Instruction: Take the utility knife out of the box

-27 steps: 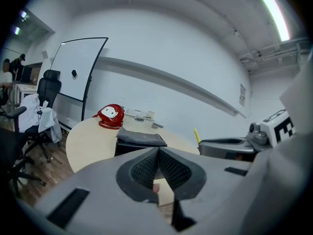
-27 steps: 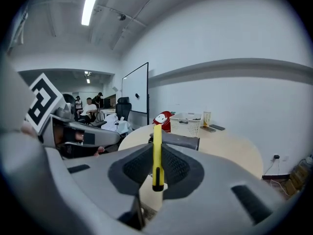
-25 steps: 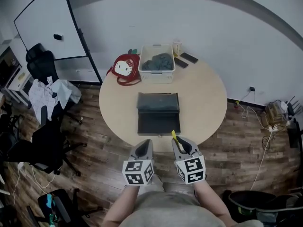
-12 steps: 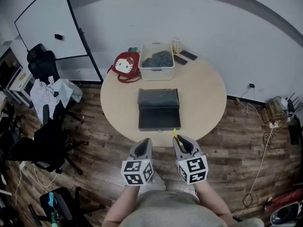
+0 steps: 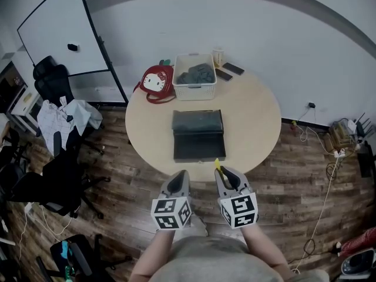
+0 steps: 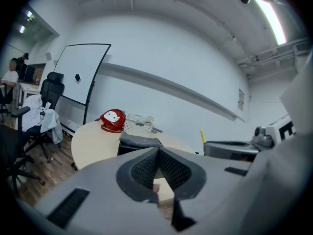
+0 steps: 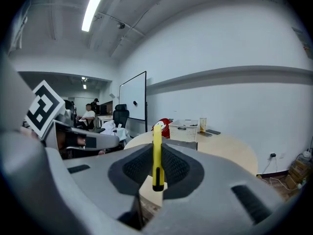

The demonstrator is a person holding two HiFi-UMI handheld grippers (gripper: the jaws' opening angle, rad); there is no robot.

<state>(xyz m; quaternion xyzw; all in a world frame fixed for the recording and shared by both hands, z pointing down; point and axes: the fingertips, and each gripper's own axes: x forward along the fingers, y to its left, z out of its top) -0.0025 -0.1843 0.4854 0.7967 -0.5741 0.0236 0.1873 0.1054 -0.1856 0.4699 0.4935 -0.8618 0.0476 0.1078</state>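
Note:
A dark box (image 5: 198,135) lies open in the middle of the round table (image 5: 252,122). Both grippers hover side by side just off the table's near edge, above the wooden floor. My right gripper (image 5: 223,175) is shut on a yellow utility knife (image 5: 217,167), which stands upright between the pads (image 7: 157,155) and sticks out past the jaw tips. My left gripper (image 5: 180,176) is shut with nothing between its jaws (image 6: 158,153). In the left gripper view the box (image 6: 138,142) is straight ahead, and the knife tip (image 6: 202,135) shows to the right.
At the table's far side are a red cartoon-cat bag (image 5: 156,81), a white basket (image 5: 194,75) with dark cloth, a cup (image 5: 219,56) and two phones (image 5: 234,70). Office chairs (image 5: 56,81) and a whiteboard (image 5: 53,28) are to the left. Cables (image 5: 341,140) lie on the floor to the right.
Both grippers have drawn slightly back from the table's near edge. The right one still holds the yellow knife, and the left one stays shut.

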